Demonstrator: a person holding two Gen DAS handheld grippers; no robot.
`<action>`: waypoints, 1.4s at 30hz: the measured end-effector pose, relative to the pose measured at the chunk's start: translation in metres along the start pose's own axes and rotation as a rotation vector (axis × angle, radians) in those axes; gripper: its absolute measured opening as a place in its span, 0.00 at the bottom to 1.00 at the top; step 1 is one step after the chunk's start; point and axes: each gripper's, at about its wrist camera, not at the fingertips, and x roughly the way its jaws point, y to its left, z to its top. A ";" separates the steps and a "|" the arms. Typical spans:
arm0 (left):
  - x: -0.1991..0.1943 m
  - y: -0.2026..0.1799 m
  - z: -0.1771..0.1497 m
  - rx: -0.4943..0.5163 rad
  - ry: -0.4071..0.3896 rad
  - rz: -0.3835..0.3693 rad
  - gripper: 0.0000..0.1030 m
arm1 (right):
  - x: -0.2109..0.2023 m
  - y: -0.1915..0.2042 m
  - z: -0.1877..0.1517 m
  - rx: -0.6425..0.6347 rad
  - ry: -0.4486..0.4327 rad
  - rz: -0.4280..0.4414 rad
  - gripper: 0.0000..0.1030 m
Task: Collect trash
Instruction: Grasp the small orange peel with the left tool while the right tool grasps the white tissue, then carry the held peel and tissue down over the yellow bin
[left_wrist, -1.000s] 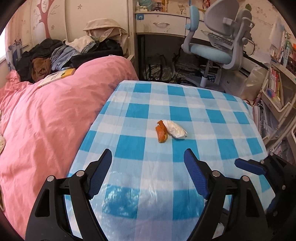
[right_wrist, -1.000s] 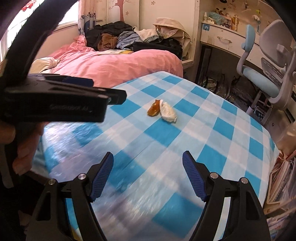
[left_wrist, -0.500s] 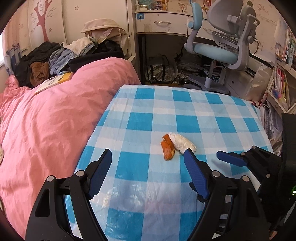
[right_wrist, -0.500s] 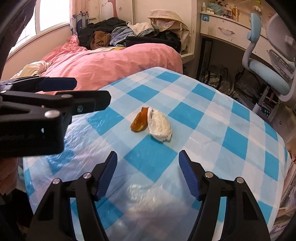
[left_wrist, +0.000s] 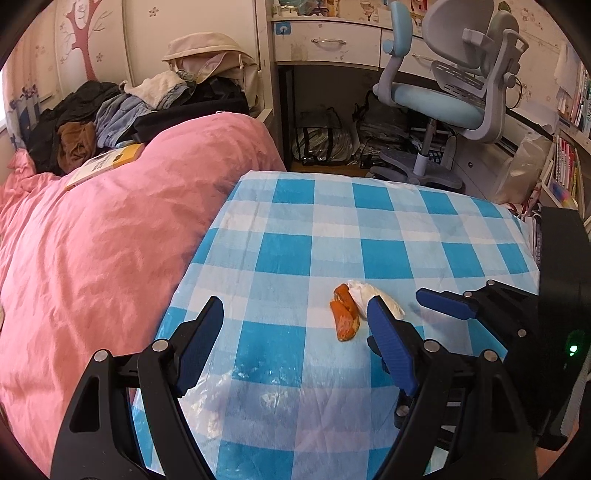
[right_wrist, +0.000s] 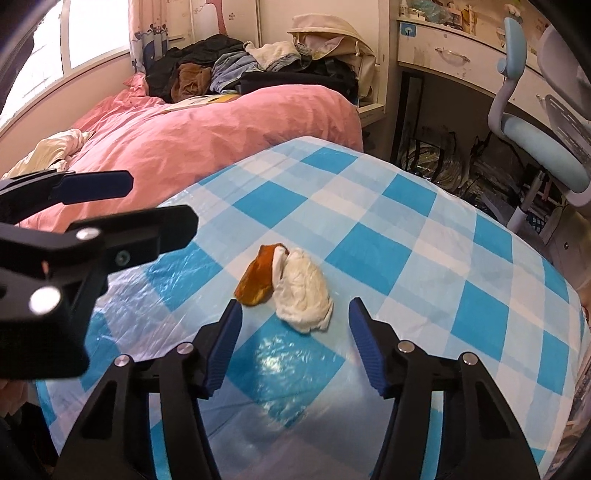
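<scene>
An orange peel (left_wrist: 344, 315) and a crumpled white tissue (left_wrist: 360, 291) lie touching on the table's blue-and-white checked cloth (left_wrist: 332, 229). My left gripper (left_wrist: 295, 306) hovers open over the cloth. The peel sits just inside its right finger, which hides part of the tissue. In the right wrist view the tissue (right_wrist: 303, 291) and the peel (right_wrist: 258, 275) lie just beyond the tips of my right gripper (right_wrist: 295, 306). Its jaws are closing, with the pads clear of both. The left gripper (right_wrist: 162, 203) reaches in from the left.
A bed with a pink duvet (left_wrist: 92, 258) adjoins the table's left side, with a yellow book (left_wrist: 107, 164) and a clothes pile (left_wrist: 110, 110) on it. A blue desk chair (left_wrist: 436, 99) and bags under a desk (left_wrist: 325, 140) stand beyond the far edge. Bookshelves (left_wrist: 565, 166) line the right.
Both grippers have moved in toward the peel and tissue, which now appear nearer and larger. The right gripper's jaws have narrowed. The trash itself has not moved.
</scene>
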 end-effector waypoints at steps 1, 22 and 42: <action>0.001 0.000 0.001 -0.002 0.002 -0.001 0.75 | 0.003 -0.001 0.001 0.002 0.003 0.003 0.56; 0.049 0.000 0.004 -0.015 0.104 -0.002 0.74 | -0.007 -0.023 -0.007 0.011 0.111 0.010 0.20; 0.086 -0.037 -0.003 0.110 0.147 -0.085 0.17 | 0.000 -0.024 -0.013 -0.009 0.143 0.045 0.21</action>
